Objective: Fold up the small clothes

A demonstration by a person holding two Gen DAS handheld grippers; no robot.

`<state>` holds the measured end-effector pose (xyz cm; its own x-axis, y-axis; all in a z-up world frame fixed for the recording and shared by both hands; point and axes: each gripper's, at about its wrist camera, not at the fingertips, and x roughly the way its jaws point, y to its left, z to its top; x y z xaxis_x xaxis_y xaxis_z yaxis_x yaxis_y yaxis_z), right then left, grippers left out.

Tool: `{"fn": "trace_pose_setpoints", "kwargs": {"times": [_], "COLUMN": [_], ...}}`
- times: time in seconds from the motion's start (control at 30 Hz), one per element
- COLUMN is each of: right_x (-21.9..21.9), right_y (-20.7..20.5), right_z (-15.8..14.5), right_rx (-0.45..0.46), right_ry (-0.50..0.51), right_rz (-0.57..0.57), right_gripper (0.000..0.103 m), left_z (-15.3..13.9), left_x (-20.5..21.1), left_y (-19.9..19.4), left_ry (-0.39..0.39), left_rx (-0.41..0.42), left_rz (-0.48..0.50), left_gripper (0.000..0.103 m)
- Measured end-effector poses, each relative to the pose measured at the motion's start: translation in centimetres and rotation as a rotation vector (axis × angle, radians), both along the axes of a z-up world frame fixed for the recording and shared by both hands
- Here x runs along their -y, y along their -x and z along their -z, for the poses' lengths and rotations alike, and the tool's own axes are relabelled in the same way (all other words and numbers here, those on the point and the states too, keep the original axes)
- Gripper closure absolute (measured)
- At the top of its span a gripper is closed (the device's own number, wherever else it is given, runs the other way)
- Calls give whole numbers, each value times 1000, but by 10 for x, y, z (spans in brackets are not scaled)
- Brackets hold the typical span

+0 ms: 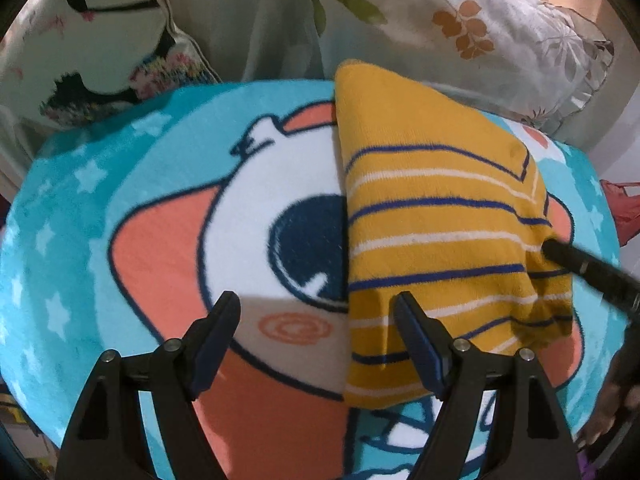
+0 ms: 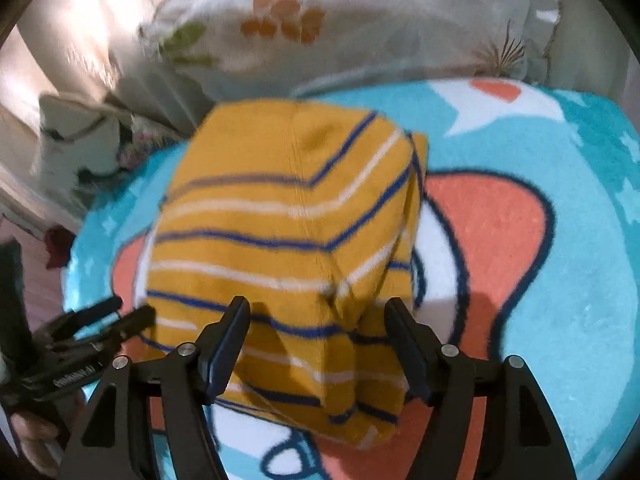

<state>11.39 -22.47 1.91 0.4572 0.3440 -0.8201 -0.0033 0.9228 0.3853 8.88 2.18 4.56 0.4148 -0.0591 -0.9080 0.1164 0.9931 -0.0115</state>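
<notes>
A small mustard-yellow garment with blue and white stripes lies folded on a cartoon-print blanket. My left gripper is open and empty, hovering over the garment's left edge near its front. In the right wrist view the garment fills the middle, with bunched layers at its near right corner. My right gripper is open just above the garment's near end, holding nothing. The left gripper shows at the lower left there; a right gripper finger shows at the right of the left wrist view.
A floral pillow lies behind the blanket at the right, and a bird-print cushion at the back left. The blanket covers a raised soft surface. A red item sits off the right edge.
</notes>
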Motion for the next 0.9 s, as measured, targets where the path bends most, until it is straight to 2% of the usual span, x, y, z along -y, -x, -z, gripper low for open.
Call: {"fn": "trace_pose_setpoints", "kwargs": {"times": [0.17, 0.27, 0.3, 0.4, 0.43, 0.5, 0.63, 0.67, 0.73, 0.87, 0.9], "right_x": [-4, -16, -16, -5, 1, 14, 37, 42, 48, 44, 40], "right_y": [-28, -46, -47, -43, -38, -29, -19, -19, -24, -43, -47], "right_z": [-2, 19, 24, 19, 15, 11, 19, 23, 32, 51, 52], "right_rx": [9, -61, -72, -80, -63, -40, -55, -61, -70, -92, -74], "right_ry": [63, 114, 112, 47, 20, -26, -70, -87, -157, -304, -317], "right_rz": [35, 16, 26, 65, 84, 115, 171, 191, 211, 202, 200], "right_gripper": [28, 24, 21, 20, 20, 20, 19, 19, 19, 19, 19], "left_z": [-6, -7, -7, -7, -7, -6, 1, 4, 14, 39, 45], "left_x": [-2, -3, -4, -8, -9, -16, -29, -29, -21, 4, 9], "left_y": [-2, -5, -6, -12, -14, -22, -46, -51, -66, -80, -82], "left_ry": [-44, -43, -41, -14, 7, 98, 363, 395, 446, 517, 534], "left_rx": [25, 22, 21, 18, 13, -13, -59, -62, -87, -192, -221], "left_rz": [13, 24, 27, 28, 25, 15, 12, 18, 59, 128, 128], "left_gripper": [25, 25, 25, 25, 25, 25, 20, 16, 16, 16, 20]}}
